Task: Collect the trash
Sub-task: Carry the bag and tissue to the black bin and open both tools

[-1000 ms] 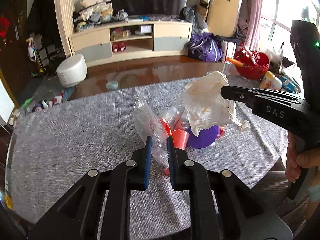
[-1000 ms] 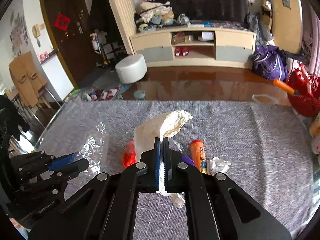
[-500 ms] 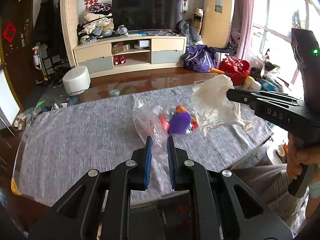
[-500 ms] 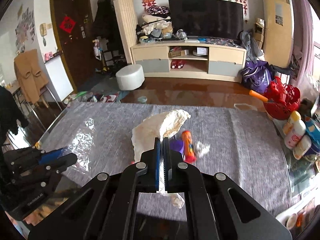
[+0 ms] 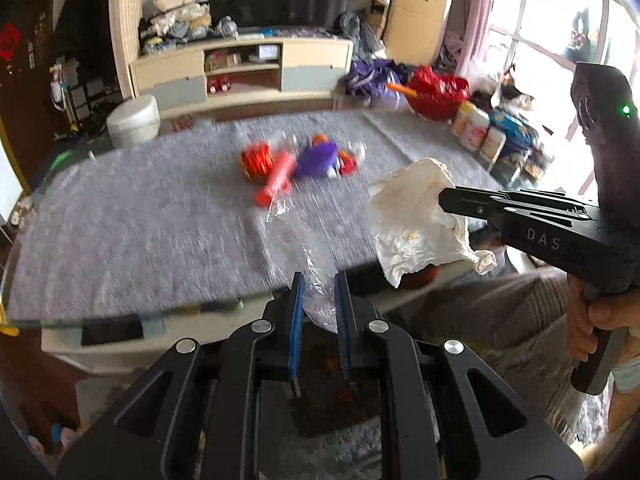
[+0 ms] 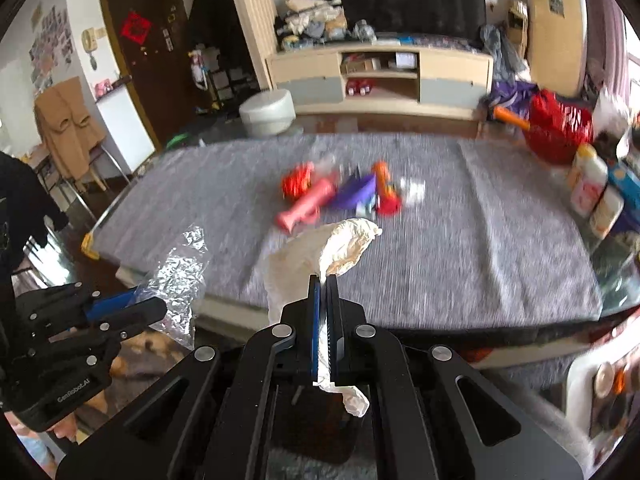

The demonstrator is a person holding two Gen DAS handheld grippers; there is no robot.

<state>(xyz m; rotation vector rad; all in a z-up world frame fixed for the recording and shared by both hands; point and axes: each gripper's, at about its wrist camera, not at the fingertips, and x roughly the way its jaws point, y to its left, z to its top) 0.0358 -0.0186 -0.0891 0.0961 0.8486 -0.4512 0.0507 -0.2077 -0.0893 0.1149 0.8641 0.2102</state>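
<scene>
In the left wrist view, the left gripper (image 5: 318,300) is seen clenched on a crumpled clear plastic wrapper (image 5: 298,248), which is held up over the near edge of the table (image 5: 120,232). To the right, the right gripper (image 5: 444,200) is seen from the side, carried by a hand (image 5: 600,316), with a crumpled white paper (image 5: 416,220) pinched in its tip and hanging free of the surface. Two pieces of trash can thus be judged as picked up but not yet dropped anywhere; no bin can be made out in this view. A blurred cluster of leftover items (image 5: 300,164), red, pink, purple and orange, is left lying near the middle of the table. The surface is covered by a grey woven cloth. In the right wrist view, the right gripper (image 6: 324,280) is shown clamped on the white paper (image 6: 340,248), and the left gripper (image 6: 152,306) appears at lower left with the plastic wrapper (image 6: 180,276) in its grasp. The same cluster (image 6: 344,196) is seen further up the cloth, well apart from both grippers. Behind the table, a cluttered living room is visible: a pale TV cabinet (image 6: 380,80) under a dark screen, a white round stool (image 6: 268,114), a brown door (image 6: 144,44) and a red basket (image 6: 560,128).
</scene>
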